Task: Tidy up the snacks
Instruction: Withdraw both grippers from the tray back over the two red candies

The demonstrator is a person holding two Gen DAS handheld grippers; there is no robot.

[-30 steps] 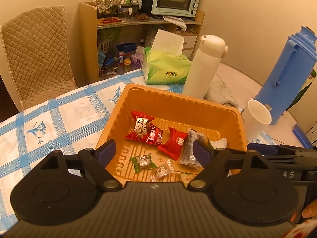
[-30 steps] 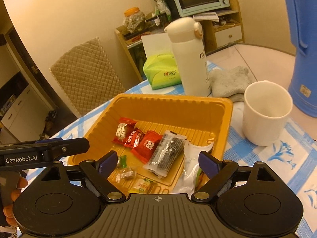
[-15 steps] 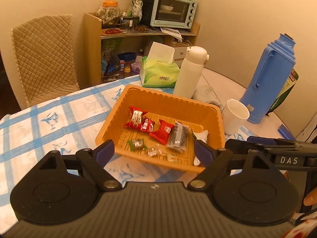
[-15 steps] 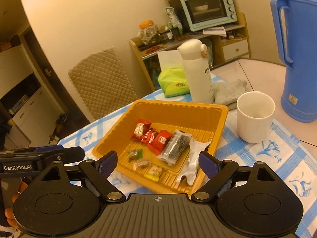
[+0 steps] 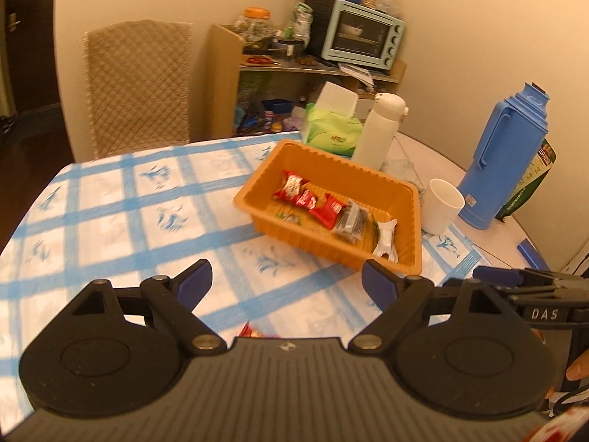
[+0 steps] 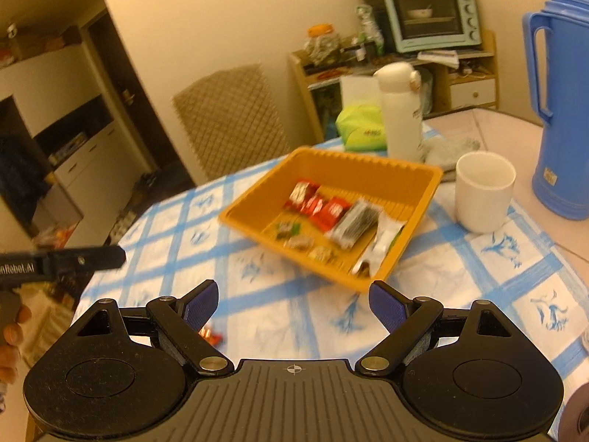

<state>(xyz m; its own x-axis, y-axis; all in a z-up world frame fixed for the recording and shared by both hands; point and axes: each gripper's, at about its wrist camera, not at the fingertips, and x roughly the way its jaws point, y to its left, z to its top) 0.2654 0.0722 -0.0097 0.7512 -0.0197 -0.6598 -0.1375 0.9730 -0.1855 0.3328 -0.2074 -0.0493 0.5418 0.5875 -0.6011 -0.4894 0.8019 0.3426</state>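
Orange tray (image 5: 294,232) sits on the blue-checked tablecloth (image 5: 129,199), toward the far side of the table. Inside it, in a rough row: red snack packets (image 5: 305,197), a dark packet (image 5: 351,219), a white packet (image 5: 384,237) leaning against the near-right wall. A few small wrapped candies (image 6: 300,241) lie in the near part of the tray, seen best from the right wrist view, though blurred.

Left gripper (image 5: 285,281) hangs over bare cloth, near side of the tray and apart from it. Jaws spread wide, nothing between the blue pads. A red wrapper (image 5: 252,331) peeks out just past the gripper body, on the cloth, outside the tray.

Right gripper (image 6: 292,302) likewise over bare cloth short of the tray, jaws released, empty. A small red-orange wrapper (image 6: 211,335) lies beside its left finger, on the cloth.

Behind the tray: white bottle (image 5: 379,129), green tissue box (image 5: 331,132), grey cloth (image 6: 447,147). White cup (image 6: 484,189) stands just right of the tray; blue thermos (image 5: 504,158) beyond it. Padded chair (image 5: 138,84) at the far table edge. Shelf with a small oven (image 5: 362,38) against the wall.
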